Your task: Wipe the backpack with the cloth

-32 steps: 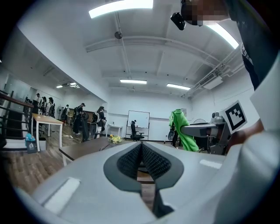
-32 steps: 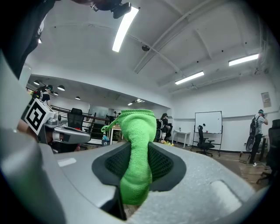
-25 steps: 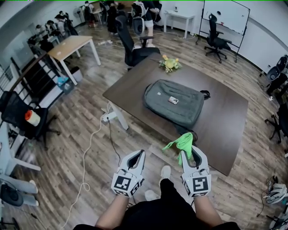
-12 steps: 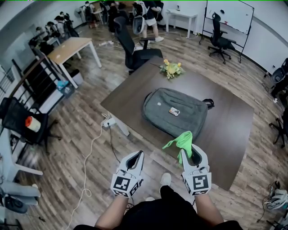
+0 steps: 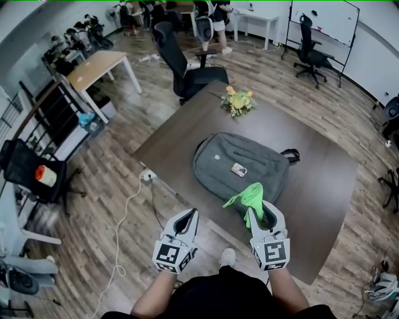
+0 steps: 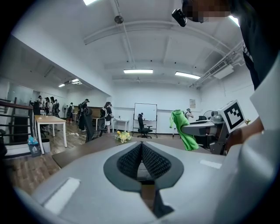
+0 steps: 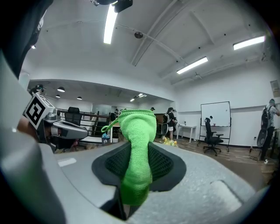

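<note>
The dark tabletop (image 5: 315,187) carries the grey backpack (image 5: 218,163), lying flat near its middle. Nearer the person, the left gripper (image 5: 189,215) has its fingers (image 6: 130,160) pressed together, empty. The right gripper (image 5: 262,215) has its fingers (image 7: 164,163) pinching the green cloth (image 5: 250,195), which is bunched above them.

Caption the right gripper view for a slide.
Right gripper clamped on a green knitted cloth, facing an office with a whiteboard and black swivel chair.

Likely an office: swivel chairs (image 5: 187,73), desks (image 5: 100,62), whiteboard (image 5: 324,14).
</note>
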Tool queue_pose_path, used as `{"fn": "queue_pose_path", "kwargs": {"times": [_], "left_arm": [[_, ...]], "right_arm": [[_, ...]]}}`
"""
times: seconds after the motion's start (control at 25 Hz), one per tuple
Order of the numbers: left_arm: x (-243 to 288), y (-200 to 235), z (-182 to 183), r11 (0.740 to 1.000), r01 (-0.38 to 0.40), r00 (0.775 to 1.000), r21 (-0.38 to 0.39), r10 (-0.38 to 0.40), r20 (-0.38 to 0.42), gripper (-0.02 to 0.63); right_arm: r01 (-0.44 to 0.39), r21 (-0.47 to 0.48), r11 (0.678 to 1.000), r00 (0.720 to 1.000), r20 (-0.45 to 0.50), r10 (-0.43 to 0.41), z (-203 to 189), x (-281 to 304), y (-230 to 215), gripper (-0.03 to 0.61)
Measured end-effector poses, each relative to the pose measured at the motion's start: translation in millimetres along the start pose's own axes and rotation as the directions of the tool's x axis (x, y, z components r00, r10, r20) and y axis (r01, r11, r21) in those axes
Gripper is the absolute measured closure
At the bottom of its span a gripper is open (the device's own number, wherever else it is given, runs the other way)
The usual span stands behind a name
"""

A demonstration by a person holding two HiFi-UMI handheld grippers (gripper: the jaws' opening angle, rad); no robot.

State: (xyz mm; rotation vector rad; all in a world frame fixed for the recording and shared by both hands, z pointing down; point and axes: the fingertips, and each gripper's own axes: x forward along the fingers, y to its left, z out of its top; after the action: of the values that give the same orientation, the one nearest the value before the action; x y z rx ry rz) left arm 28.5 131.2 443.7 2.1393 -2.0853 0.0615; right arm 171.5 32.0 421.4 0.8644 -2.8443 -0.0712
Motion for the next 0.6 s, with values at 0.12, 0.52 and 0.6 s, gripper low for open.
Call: {"fn": "queue_pose_path", "kwargs": {"times": [0.12,0.52,0.6], "left_arm": [[15.9,4.7,1.8,1.0,-0.02,1.0,0.019,0.02,-0.022,0.595],[50.3,19.5,9.5,0.998,-0.049,0.998,0.03,0.05,-0.034,0.595],[57.9,25.0,9.7,0.999,-0.044,0.998,0.028,0.045,-0.034,0.595]], "right_arm": [[-0.009,0.026,1.0,1.0,0.005,0.009,-0.9,13.6,-14.5,0.468],[-0.01,0.052,0.999,1.0,0.019,0.009,-3.6,41.3,-42.7,0.468],[-0.004,0.058,0.998,1.0,0.02,0.002,-5.1,46.5,-44.7,0.468]]}}
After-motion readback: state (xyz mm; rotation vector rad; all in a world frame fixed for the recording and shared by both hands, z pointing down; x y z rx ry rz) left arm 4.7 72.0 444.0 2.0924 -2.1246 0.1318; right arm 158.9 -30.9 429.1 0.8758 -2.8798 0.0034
